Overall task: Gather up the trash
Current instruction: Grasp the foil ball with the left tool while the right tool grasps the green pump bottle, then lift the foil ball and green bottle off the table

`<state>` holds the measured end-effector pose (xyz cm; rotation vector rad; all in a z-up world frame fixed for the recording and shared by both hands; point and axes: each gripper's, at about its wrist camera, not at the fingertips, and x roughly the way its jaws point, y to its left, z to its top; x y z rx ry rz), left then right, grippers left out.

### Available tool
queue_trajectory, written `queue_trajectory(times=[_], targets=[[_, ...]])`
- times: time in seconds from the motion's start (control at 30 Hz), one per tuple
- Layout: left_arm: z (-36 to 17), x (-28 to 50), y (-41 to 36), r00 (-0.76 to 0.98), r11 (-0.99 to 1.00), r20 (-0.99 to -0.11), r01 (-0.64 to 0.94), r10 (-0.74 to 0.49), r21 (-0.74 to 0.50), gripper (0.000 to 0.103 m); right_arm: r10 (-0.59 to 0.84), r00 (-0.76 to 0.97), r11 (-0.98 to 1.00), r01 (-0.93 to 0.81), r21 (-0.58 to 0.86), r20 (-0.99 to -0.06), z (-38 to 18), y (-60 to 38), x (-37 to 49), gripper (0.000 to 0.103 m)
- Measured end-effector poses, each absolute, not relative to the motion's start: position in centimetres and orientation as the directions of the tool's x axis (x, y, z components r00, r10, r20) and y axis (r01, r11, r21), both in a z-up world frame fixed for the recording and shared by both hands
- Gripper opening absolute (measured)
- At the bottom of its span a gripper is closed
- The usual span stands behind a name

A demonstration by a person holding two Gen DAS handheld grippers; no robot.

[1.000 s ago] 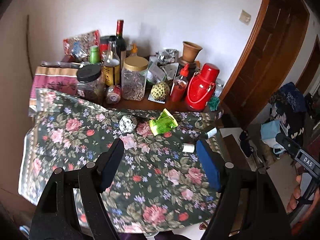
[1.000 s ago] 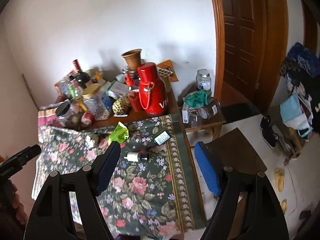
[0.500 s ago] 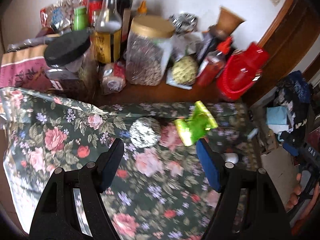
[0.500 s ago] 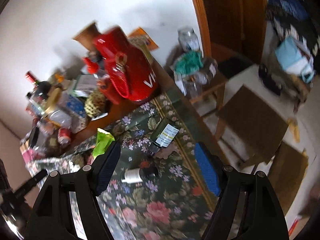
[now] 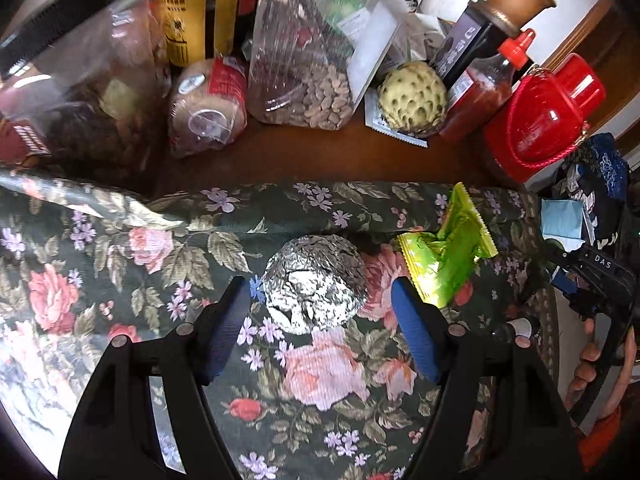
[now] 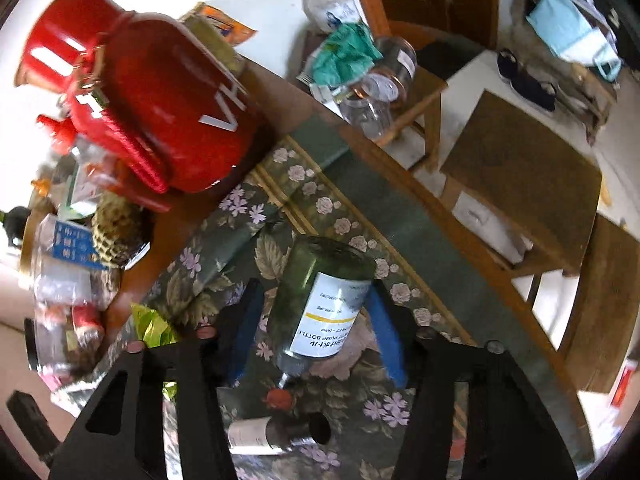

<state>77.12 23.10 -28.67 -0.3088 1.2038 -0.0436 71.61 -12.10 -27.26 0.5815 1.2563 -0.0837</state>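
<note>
My left gripper (image 5: pixel 320 320) stands open around the foil ball (image 5: pixel 314 282) on the table (image 5: pixel 320 156): light, crushable, so I'd pinch its middle. My right gripper (image 6: pixel 316 332) has just been closing astride the lying bottle (image 6: pixel 324 300), hard, slick glass; whether it's clamped I cannot tell.

Foil ball (image 5: pixel 314 282) left of wrapper (image 5: pixel 448 256) — both on tablecloth (image 5: pixel 120 264).

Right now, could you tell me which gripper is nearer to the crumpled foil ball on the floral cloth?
Left. The left gripper has its jaws either side of the foil ball; the right gripper straddles the green bottle further along the cloth.
</note>
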Motion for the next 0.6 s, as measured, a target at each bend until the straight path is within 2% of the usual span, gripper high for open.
queue_trajectory(times=[0.07, 0.23, 0.6], targets=[[-29.1, 77.4, 23.2, 0.356, 0.955, -0.912, -0.132, -0.203, -0.265, 0.071, 0.279, 0.315, 0.844, 0.371, 0.388, -0.907, -27.7, -11.9, 71.7, 0.039], [-30.0, 78.4, 22.6, 0.33, 0.962, -0.925, -0.13, -0.186, -0.239, 0.058, 0.27, 0.299, 0.88, 0.309, 0.361, -0.915, -27.6, -10.6, 72.2, 0.039], [-29.3, 77.8, 21.3, 0.329, 0.968, -0.935, -0.16, -0.133, -0.194, 0.054, 0.242, 0.386, 0.944, 0.121, 0.308, -0.89, -22.5, -8.7, 71.1, 0.039]])
